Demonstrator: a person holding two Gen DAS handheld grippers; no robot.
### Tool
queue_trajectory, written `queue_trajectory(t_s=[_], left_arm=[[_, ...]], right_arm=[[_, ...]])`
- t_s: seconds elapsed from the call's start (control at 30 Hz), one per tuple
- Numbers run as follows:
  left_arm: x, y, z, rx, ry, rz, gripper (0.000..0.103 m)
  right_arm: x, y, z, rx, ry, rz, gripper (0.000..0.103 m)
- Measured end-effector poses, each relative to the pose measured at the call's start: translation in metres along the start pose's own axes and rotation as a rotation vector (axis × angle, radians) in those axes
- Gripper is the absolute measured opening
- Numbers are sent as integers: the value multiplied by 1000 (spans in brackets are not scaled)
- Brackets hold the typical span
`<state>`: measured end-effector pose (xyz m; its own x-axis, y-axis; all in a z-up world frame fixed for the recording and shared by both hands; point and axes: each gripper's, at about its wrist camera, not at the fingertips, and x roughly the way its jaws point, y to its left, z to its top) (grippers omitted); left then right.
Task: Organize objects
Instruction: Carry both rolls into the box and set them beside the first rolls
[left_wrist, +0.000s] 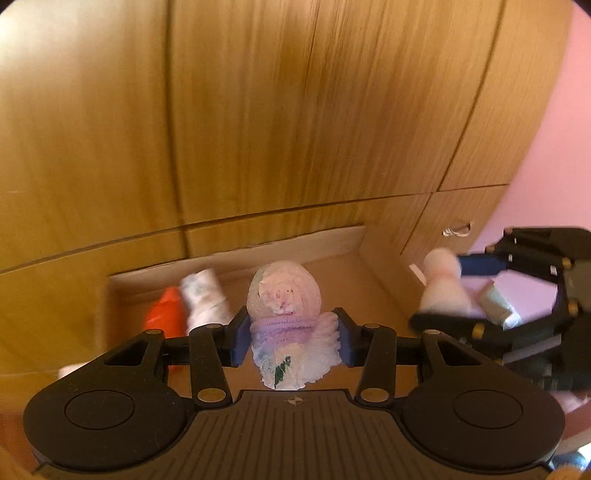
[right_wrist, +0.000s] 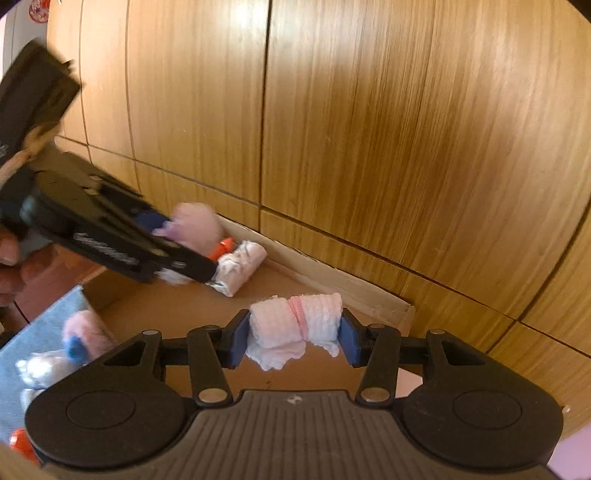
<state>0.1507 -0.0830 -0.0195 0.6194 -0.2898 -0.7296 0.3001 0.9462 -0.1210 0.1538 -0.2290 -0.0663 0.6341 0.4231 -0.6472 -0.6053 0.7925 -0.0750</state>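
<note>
While both hands were over the cardboard box (right_wrist: 369, 295), each gripper had a load: the left gripper (left_wrist: 293, 338) was pinching a rolled sock bundle (left_wrist: 284, 295) at its purple cuff band, pads pressed on both sides, white fabric hanging below the jaws; the right gripper (right_wrist: 293, 338) was clamped on a pink-and-white sock roll (right_wrist: 295, 323) across its pink band, both pads touching it. So neither was spread, neither empty. Beyond the fingers, the box floor sat close under both loads, with two items already in it near the back wall: a white patterned roll (right_wrist: 240, 266) and an orange item (left_wrist: 164, 314) just beside it, against the left side. More rolls were lying outside the box on a grey mat (right_wrist: 37, 332) at lower left of the right view, so I judged sorting was partway done. Past the box was a wooden cabinet front (left_wrist: 258, 110); pink wall (left_wrist: 554, 166) to the right. Both views were motion-blurred, so exact clearance over the box was hard to tell. Step in hand: carrying two bundles to the box for drop-off. Next move likely calls for lowering each over bare floor, clear of the two rolls already in, keeping the grippers apart from each other, then releasing. Risk: loose fabric snagging on a pad at release.
</note>
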Motion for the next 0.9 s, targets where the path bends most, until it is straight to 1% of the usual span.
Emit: queue_trajectory(t_s=[0.07,0.17,0.27,0.37,0.43,0.5,0.57,0.63,0.73,0.8,0.83,0.9], left_arm=[[26,-1,6,18,23,-2,53],[58,0,12,55,69,25,53],[82,7,15,52,110,57,53],[97,17,15,22,149,75,54],[103,22,14,8,169,79,52],[108,26,11,7,184,101,52],[110,32,9,-11,190,100,54],[110,37,8,-37,181,85,55],[109,36,5,-38,172,73,56],[108,37,3,-41,167,91,57],[107,38,2,-49,164,95,58],[103,36,0,-78,156,93,69]], right_arm=[[14,-3,0,-13,14,-3,46],[39,-9,3,-25,38,7,46],[66,-11,5,-63,57,7,46],[87,-10,8,-91,80,22,46],[100,-8,9,-111,90,38,46],[111,-6,10,-137,104,45,46],[120,-5,10,-160,118,49,46],[125,-4,10,-174,125,62,46],[131,0,12,-190,136,78,47],[133,4,13,-214,145,75,47],[134,6,14,-224,148,76,47],[136,9,16,-235,149,86,47]])
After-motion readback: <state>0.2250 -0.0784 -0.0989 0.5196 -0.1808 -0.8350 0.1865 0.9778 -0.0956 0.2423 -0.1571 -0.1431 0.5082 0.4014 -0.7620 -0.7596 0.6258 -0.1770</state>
